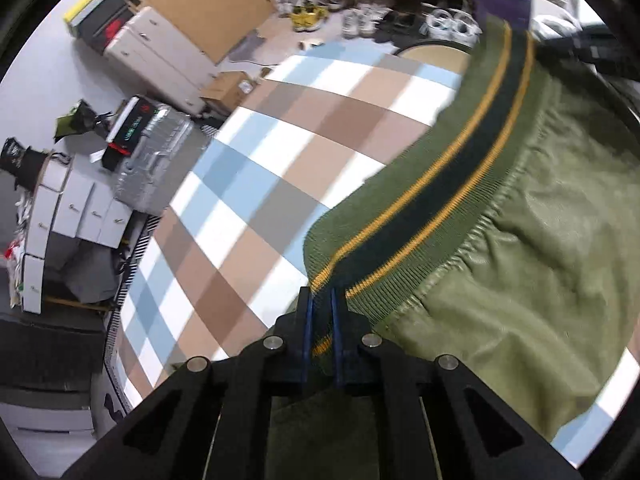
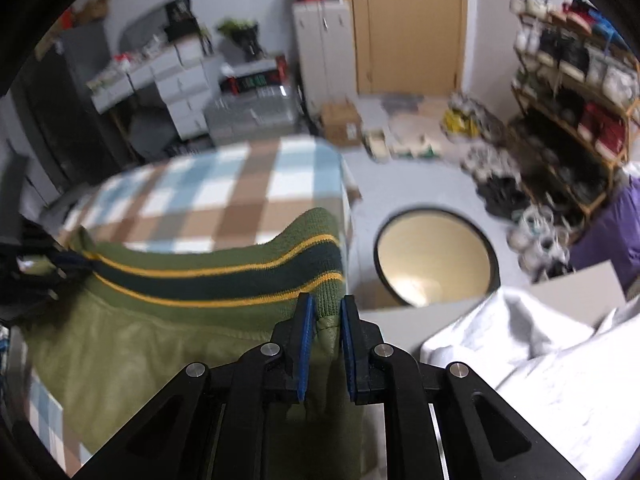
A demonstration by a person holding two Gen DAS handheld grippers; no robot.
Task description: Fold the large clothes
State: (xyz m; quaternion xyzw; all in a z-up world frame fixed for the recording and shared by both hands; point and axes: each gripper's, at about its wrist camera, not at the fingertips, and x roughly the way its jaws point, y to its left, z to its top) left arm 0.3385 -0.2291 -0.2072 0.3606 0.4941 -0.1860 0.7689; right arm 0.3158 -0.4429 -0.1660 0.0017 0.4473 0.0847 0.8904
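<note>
Jacket (image 1: 540, 240) of olive green, its ribbed hem (image 1: 440, 216) banded dark green between two yellow stripes, hangs stretched between our two grippers above the checked bedspread (image 1: 260, 160). Nearest the lens, at 6 o'clock in the left wrist view, our left gripper (image 1: 320, 300) has its blue pads (image 1: 307, 328) pressed together on the hem's end, the fabric pinched thin between them. In the right wrist view our right gripper (image 2: 324, 304), also at 6 o'clock, pinches the opposite corner, where rib meets the smooth shell; its blue pads (image 2: 306, 340) stand slightly apart only because a thicker fold of cloth fills the gap. We judge that the hem is held at both ends so the garment can hang flat and square before it is laid down and folded. Beyond the right gripper, at 4 o'clock, lies a crumpled white cloth (image 2: 540, 360), and at 2 o'clock a round tray (image 2: 434, 258) sits on the floor with nothing in it that we can see. Farther off, at 2 o'clock, a wooden rack (image 2: 572, 92) is packed with shoes, more pairs spilling onto the floor beside it. At 12 o'clock a cardboard box (image 2: 340, 122) rests by a white cabinet (image 2: 322, 48); its contents are hidden, as are those of the white drawer units (image 2: 176, 80) at 10 o'clock.
</note>
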